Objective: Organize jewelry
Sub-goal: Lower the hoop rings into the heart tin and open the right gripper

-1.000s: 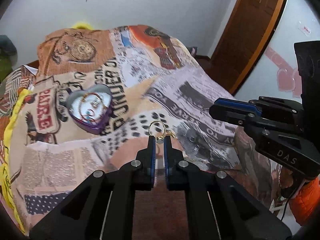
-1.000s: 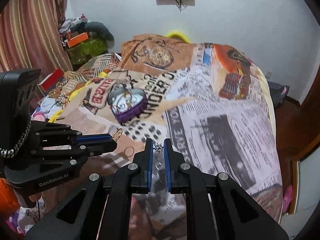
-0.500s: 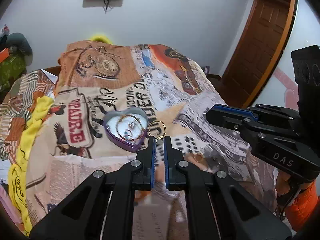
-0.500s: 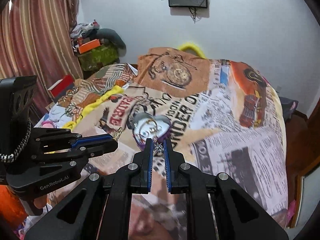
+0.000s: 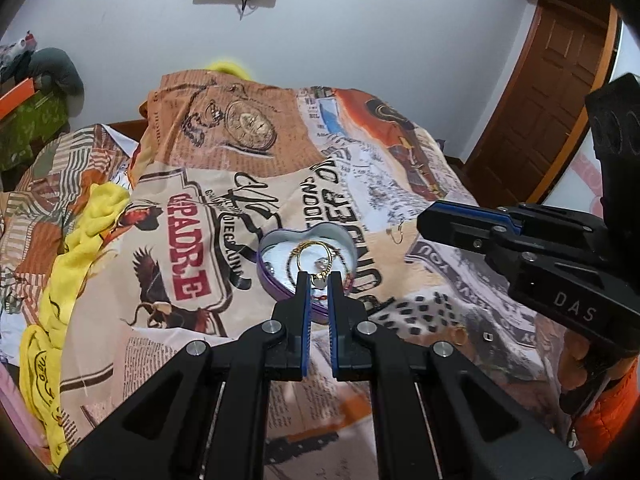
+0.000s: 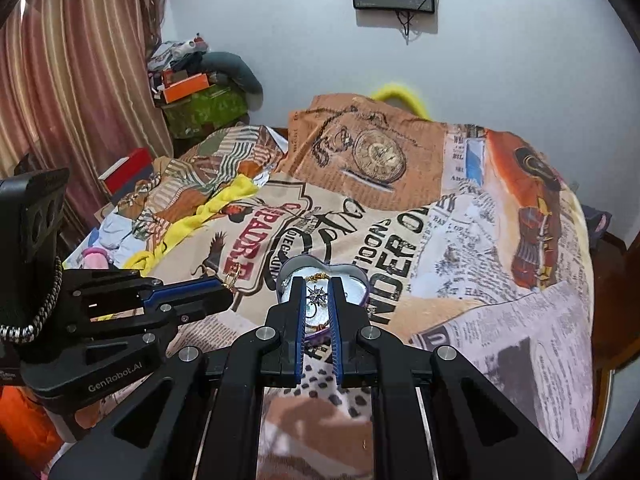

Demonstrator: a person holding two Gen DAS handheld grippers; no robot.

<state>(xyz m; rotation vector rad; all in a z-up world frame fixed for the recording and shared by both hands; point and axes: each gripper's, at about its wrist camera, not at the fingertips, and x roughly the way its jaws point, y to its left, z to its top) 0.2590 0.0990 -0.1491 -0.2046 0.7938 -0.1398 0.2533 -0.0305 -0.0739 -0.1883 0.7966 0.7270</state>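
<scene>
A purple heart-shaped tin (image 5: 280, 240) with jewelry inside lies on the printed bedspread (image 5: 192, 208); it also shows in the right wrist view (image 6: 362, 280). My left gripper (image 5: 319, 277) is shut on a gold hoop earring (image 5: 314, 258) and holds it above the tin's near side. My right gripper (image 6: 317, 294) is shut on a small silver star-shaped earring (image 6: 317, 295), also above the tin. The left gripper (image 6: 228, 285) appears in the right wrist view, and the right gripper (image 5: 424, 218) appears in the left wrist view with a thin earring (image 5: 398, 236) below its tip.
A small gold piece (image 5: 460, 334) and a tiny silver piece (image 5: 487, 336) lie on the bedspread right of my left gripper. A yellow cloth (image 5: 80, 240) runs along the bed's left side. Clutter and boxes (image 6: 188, 88) stand by the curtain; a wooden door (image 5: 552, 100) stands at the right.
Both grippers have moved forward with their earrings and now hang over the heart-shaped tin, which sits much closer in both views.
</scene>
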